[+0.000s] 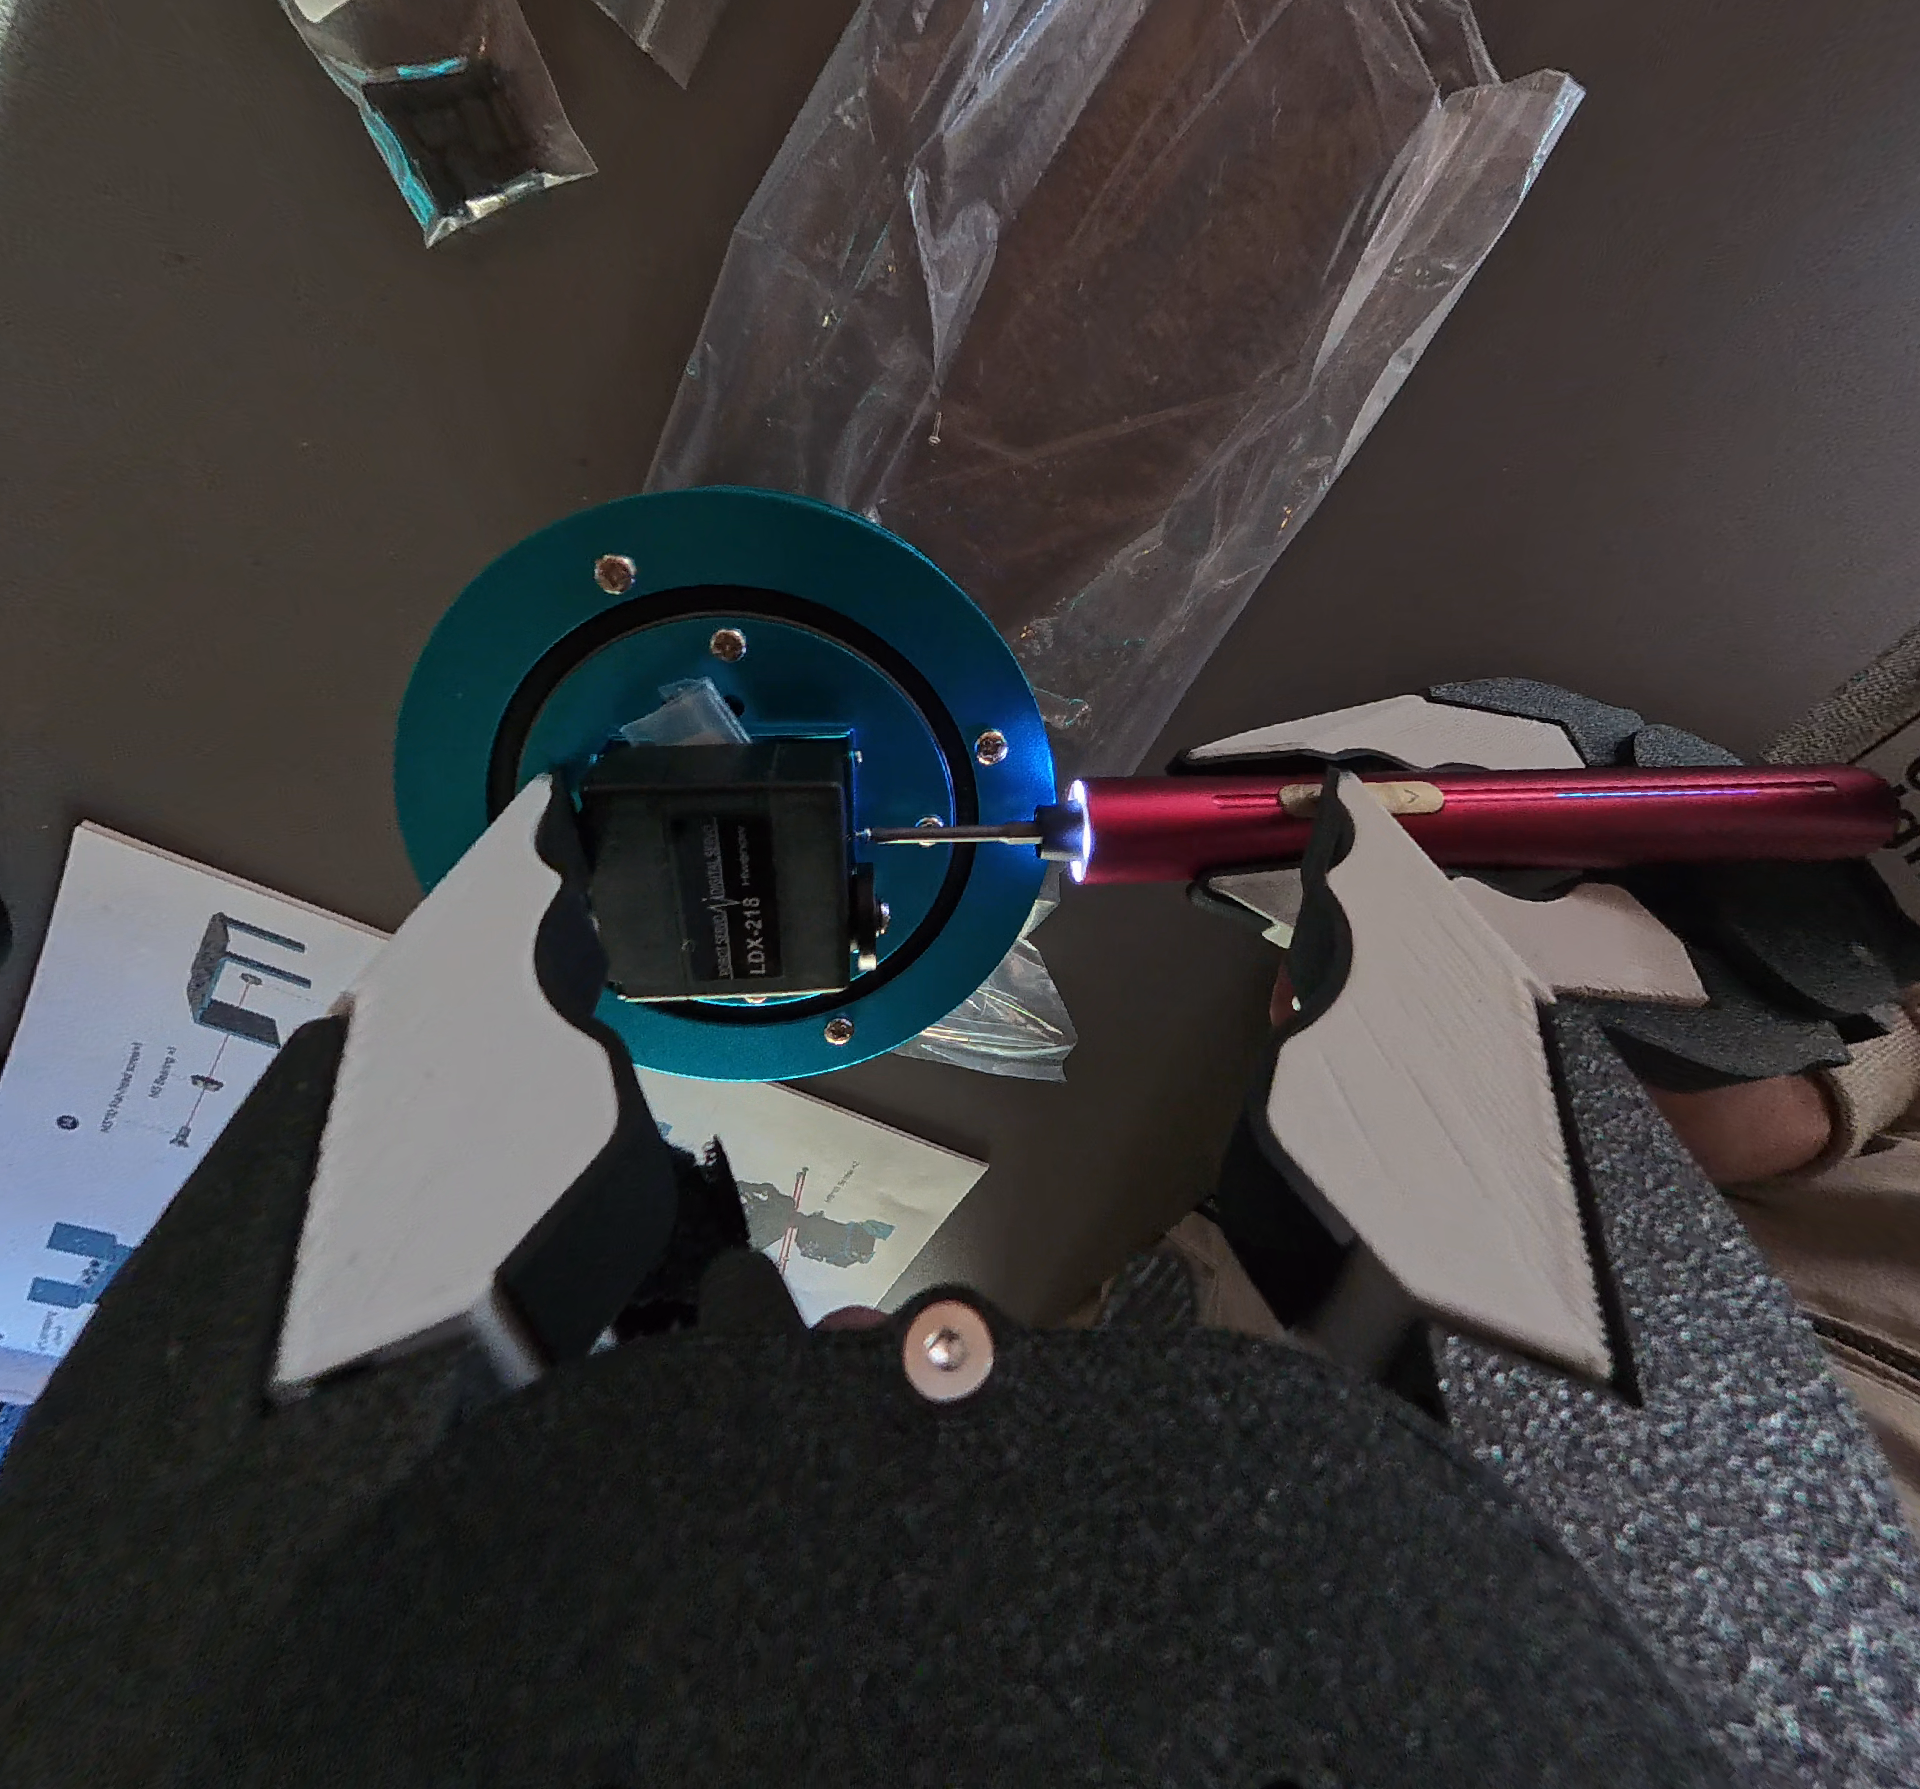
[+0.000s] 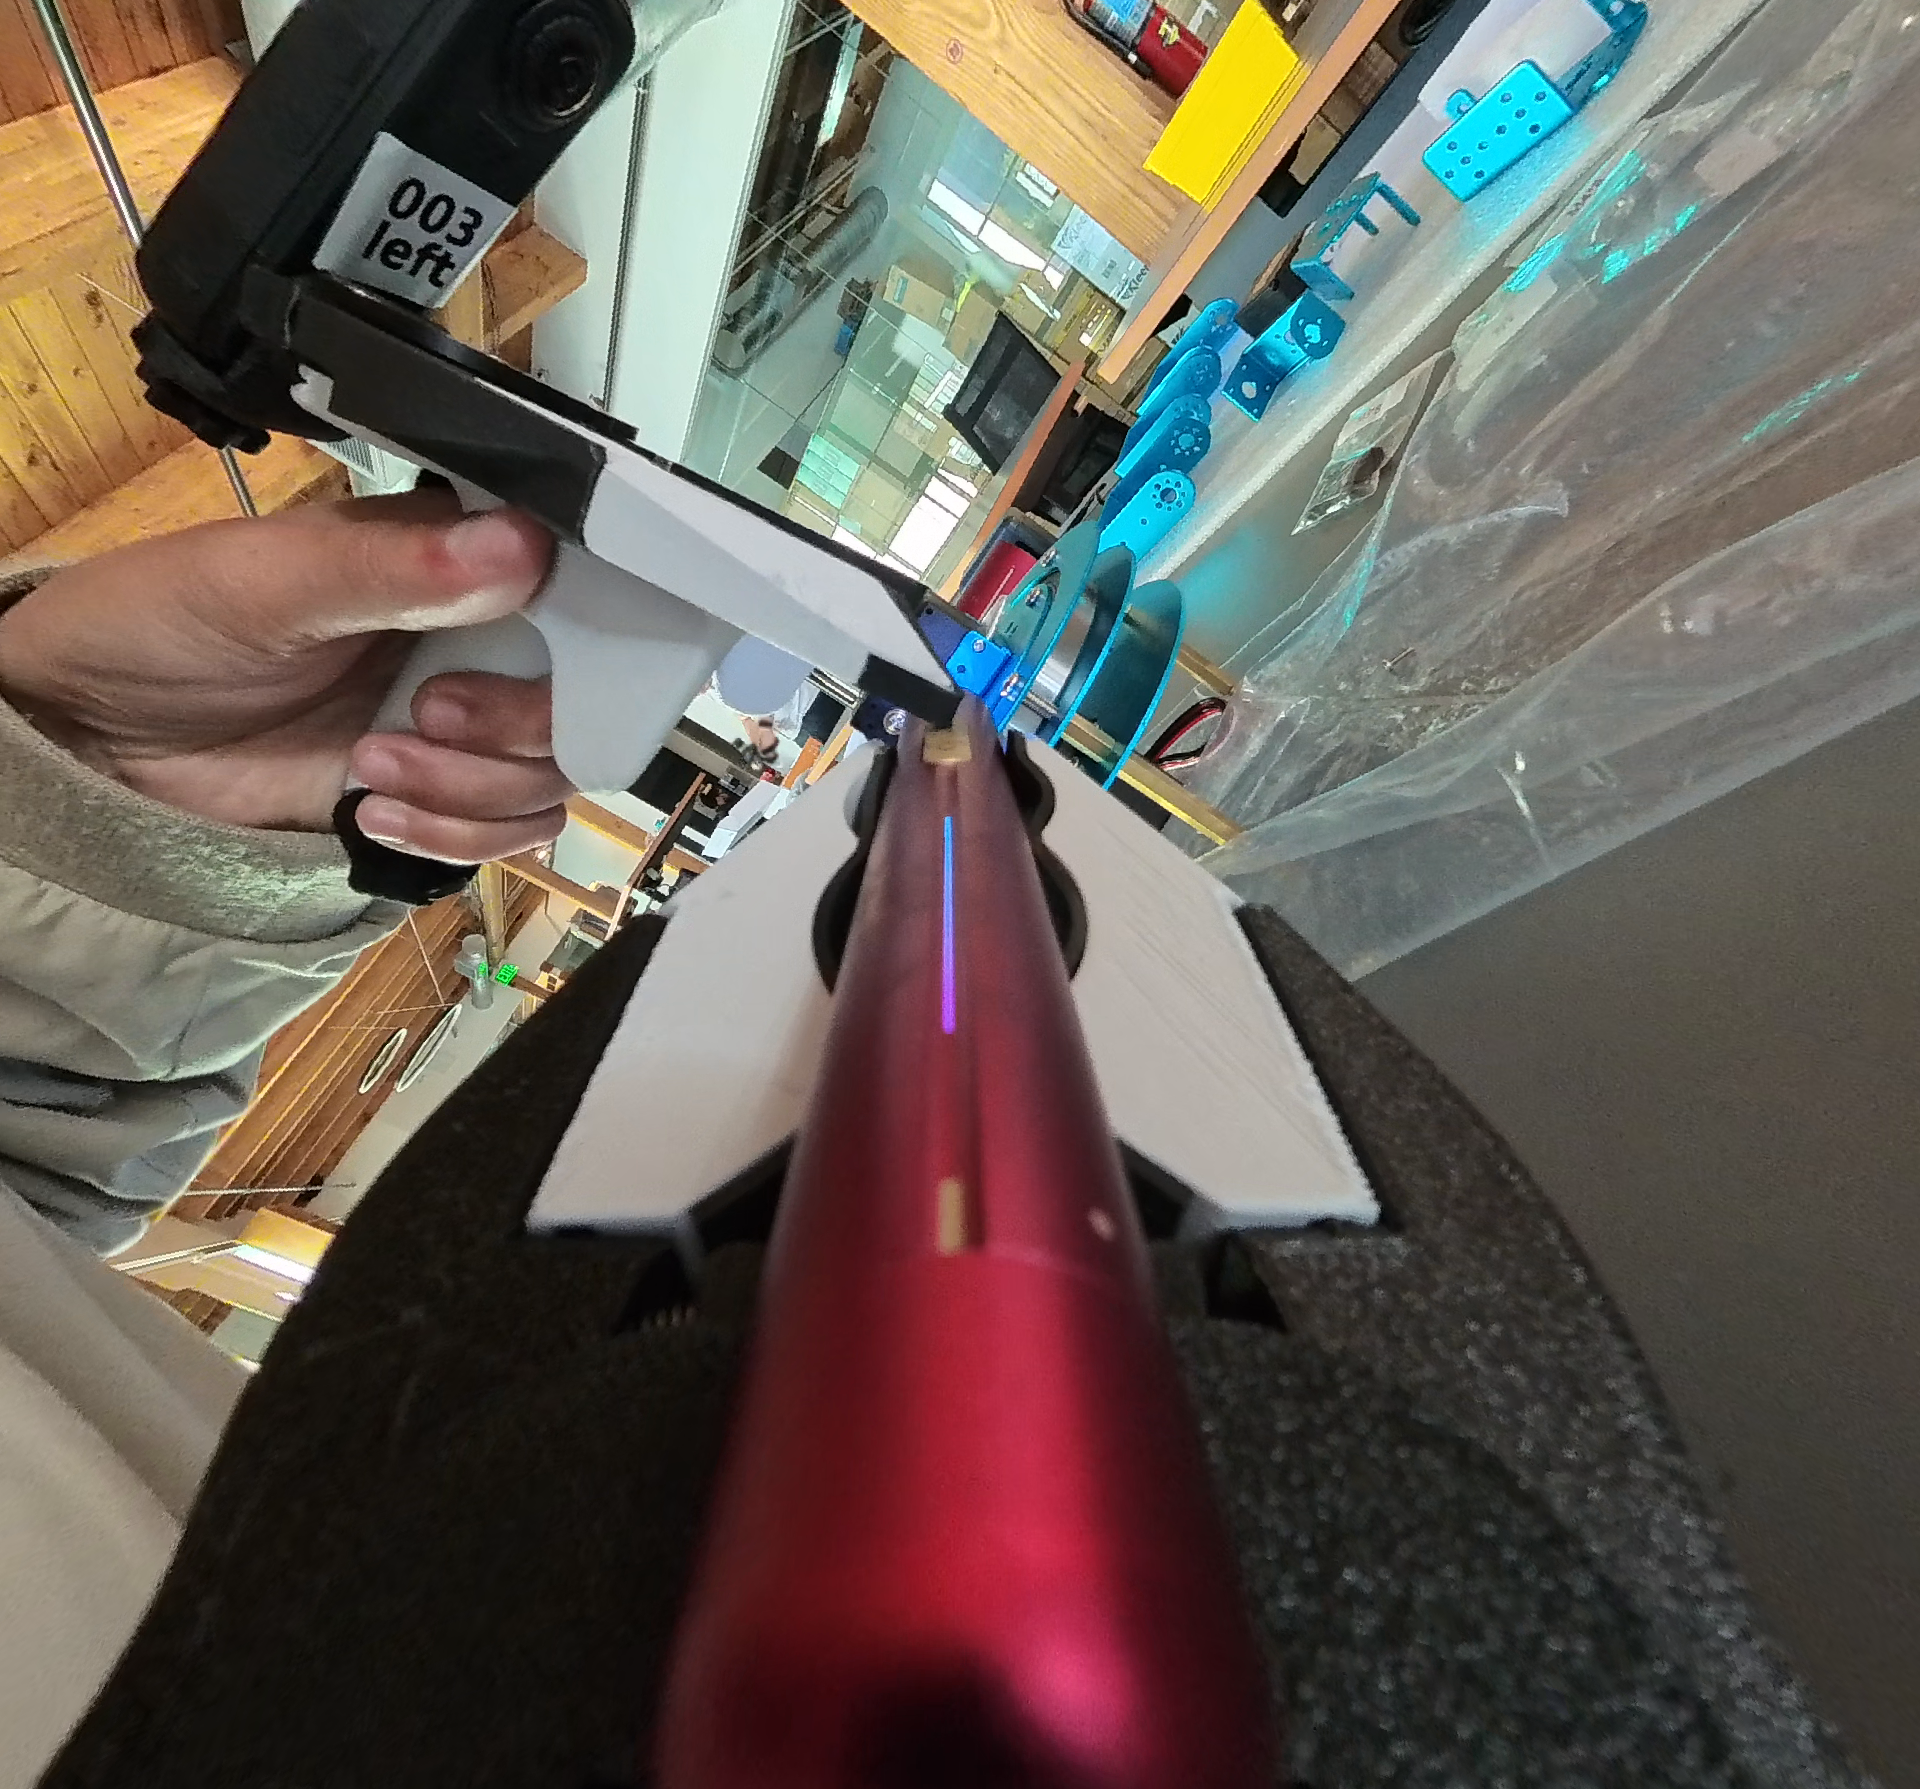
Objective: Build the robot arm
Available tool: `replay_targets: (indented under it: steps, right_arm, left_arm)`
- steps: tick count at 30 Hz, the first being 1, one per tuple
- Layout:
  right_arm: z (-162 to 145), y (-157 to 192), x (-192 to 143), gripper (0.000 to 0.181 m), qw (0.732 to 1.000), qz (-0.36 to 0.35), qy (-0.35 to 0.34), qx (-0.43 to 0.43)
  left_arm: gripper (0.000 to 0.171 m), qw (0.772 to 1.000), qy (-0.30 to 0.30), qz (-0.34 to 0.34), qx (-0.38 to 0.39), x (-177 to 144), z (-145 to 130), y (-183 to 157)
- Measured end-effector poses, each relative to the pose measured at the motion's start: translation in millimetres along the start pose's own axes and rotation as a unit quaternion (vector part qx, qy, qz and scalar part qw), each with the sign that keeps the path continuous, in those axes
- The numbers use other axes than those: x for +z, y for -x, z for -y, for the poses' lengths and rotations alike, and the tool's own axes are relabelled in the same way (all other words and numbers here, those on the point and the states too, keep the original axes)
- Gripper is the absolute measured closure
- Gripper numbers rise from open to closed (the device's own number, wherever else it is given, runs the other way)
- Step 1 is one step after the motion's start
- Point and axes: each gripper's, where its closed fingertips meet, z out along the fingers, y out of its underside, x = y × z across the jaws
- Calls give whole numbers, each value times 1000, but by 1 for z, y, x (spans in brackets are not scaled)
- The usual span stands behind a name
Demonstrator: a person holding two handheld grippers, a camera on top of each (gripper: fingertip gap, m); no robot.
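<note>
A teal metal disc (image 1: 717,544) lies on the dark table with a black servo (image 1: 717,877) mounted in its middle. My left gripper (image 1: 945,794) is open above them. Its left fingertip (image 1: 545,804) is at the servo's left edge and its right fingertip (image 1: 1340,794) overlaps the red electric screwdriver (image 1: 1507,809). My right gripper (image 2: 951,773) is shut on the screwdriver (image 2: 966,1324). It also shows in the left wrist view (image 1: 1190,830), coming in from the right. The screwdriver's light is on and its bit (image 1: 956,833) reaches a screw at the servo's right side.
Clear plastic bags (image 1: 1143,285) lie behind the disc, small labelled bags of parts (image 1: 416,56) at the far left. A printed instruction sheet (image 1: 156,1064) lies at the front left. Blue metal brackets (image 2: 1496,129) stand farther off. A hand (image 2: 260,638) holds the left gripper. The right gripper is farther from the teal metal disc (image 1: 717,544), some 9 centimetres, than the left, some 4 centimetres.
</note>
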Motion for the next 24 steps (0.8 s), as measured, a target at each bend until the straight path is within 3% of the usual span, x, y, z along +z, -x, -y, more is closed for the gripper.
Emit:
replay_targets:
  steps: [24]
  right_arm:
    - [-1,0,0,161,1000,0,0,-3]
  left_arm:
    - [40,999,-40,4,9,0,1,1]
